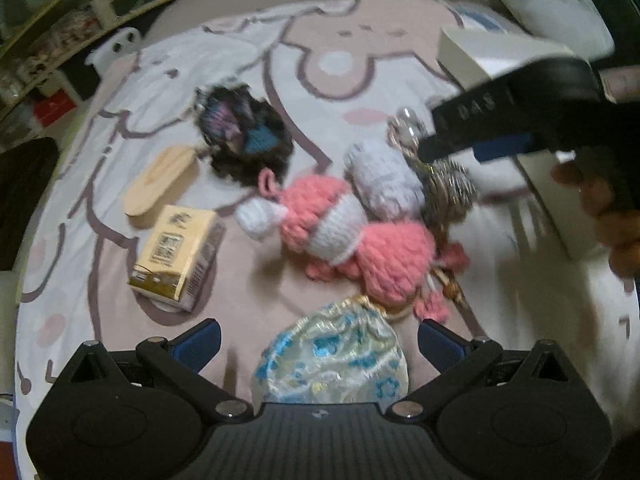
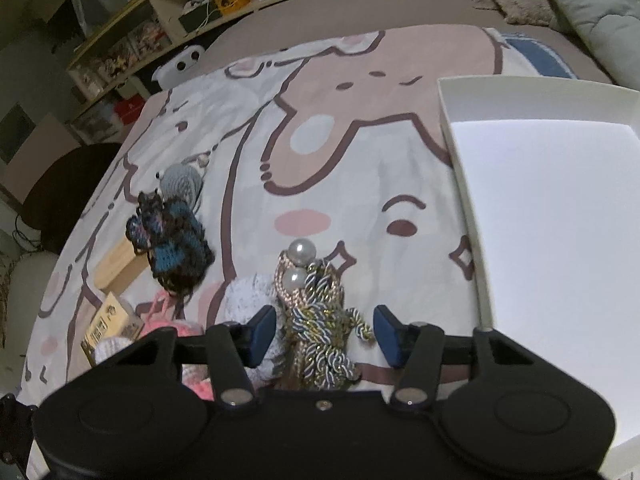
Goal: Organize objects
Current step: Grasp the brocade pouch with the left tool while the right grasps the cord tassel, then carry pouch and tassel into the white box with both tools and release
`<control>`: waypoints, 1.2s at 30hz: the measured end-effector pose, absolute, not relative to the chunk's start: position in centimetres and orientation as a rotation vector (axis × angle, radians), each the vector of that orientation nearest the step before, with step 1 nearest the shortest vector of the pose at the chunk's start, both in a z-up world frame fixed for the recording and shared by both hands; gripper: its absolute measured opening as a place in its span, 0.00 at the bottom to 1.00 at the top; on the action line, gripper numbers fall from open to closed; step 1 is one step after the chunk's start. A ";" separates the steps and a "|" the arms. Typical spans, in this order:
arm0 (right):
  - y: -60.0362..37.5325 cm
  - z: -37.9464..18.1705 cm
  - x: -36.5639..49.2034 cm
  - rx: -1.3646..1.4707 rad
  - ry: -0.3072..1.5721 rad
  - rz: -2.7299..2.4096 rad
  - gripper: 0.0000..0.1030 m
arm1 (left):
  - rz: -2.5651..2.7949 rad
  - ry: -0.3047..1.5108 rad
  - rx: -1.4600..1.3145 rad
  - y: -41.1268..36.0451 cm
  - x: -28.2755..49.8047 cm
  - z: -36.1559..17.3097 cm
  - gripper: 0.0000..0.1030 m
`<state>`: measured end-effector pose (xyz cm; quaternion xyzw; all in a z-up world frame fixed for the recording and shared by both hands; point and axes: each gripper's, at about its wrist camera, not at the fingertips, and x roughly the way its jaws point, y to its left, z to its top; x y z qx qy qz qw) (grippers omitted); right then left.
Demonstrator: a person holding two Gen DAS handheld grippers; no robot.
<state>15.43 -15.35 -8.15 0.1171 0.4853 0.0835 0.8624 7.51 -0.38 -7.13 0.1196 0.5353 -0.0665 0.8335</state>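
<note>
A cartoon-print blanket [image 1: 352, 80] holds scattered objects. My left gripper [image 1: 318, 344] is open, its jaws either side of a shiny blue-and-cream pouch [image 1: 332, 356]. Beyond the pouch lie a pink-and-white knitted toy [image 1: 340, 232], a grey pompom [image 1: 380, 178], a dark knitted piece [image 1: 240, 136], a wooden block [image 1: 160, 184] and a yellow carton [image 1: 176, 252]. My right gripper [image 2: 324, 334] is open, its jaws either side of a gold-and-blue braided cord charm with pearls [image 2: 320, 320]. It also shows in the left wrist view [image 1: 448, 152]. An open white box [image 2: 560, 220] lies to the right.
Shelves with clutter [image 2: 140, 32] stand past the blanket's far edge. A dark round shape [image 2: 68, 188] sits at the left. A small grey knitted thing [image 2: 182, 180] lies beyond the dark knitted piece [image 2: 172, 240]. Pale bedding [image 2: 580, 0] is at the far right.
</note>
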 end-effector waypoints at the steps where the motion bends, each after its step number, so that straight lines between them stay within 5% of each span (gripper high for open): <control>1: -15.2 -8.4 15.5 0.237 1.025 0.172 0.54 | -0.140 1.149 0.262 -0.4 7.6 -7.5 1.00; 9: -14.8 -10.0 15.9 0.223 1.039 0.185 0.54 | -0.126 1.250 0.315 -0.4 8.0 -10.0 1.00; 18: -14.7 -10.1 15.5 0.235 1.017 0.236 0.39 | -0.144 1.324 0.360 -1.1 7.6 -11.5 1.00; 25: -15.1 -9.5 15.0 0.246 1.014 0.234 0.37 | -0.147 1.332 0.274 -0.3 7.8 -10.9 0.83; 36: -17.0 -6.2 13.7 0.308 0.926 0.236 0.37 | -0.136 1.234 0.168 0.5 7.4 -8.6 0.82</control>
